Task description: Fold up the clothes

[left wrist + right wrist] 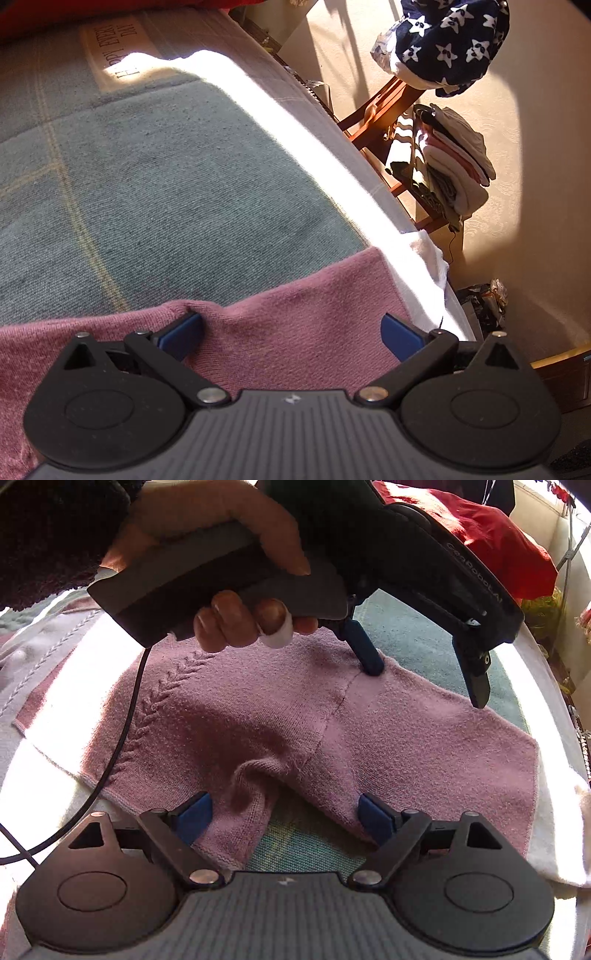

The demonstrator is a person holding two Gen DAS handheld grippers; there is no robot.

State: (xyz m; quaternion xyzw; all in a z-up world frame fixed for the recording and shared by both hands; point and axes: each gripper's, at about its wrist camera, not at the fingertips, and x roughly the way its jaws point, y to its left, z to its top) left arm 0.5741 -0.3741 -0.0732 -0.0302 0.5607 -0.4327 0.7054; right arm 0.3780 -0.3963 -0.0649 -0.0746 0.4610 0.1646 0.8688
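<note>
On the green blanket [177, 192] one pink sweater [258, 720] is spread flat. Two claws are seen: the left claw [424, 675], gripped by a hand [221, 565], is tilted down with one finger pressed on the knit, released; the right claw [284, 816] is spread over the hem. One stack of folded clothes [454, 162] is seen beyond the bed edge.

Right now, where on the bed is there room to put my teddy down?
The green blanket is bare beyond the pink sweater, between the lettered patch and the sunlit white edge. It's crowded near both grippers, whose open jaws sit on the sweater.
</note>
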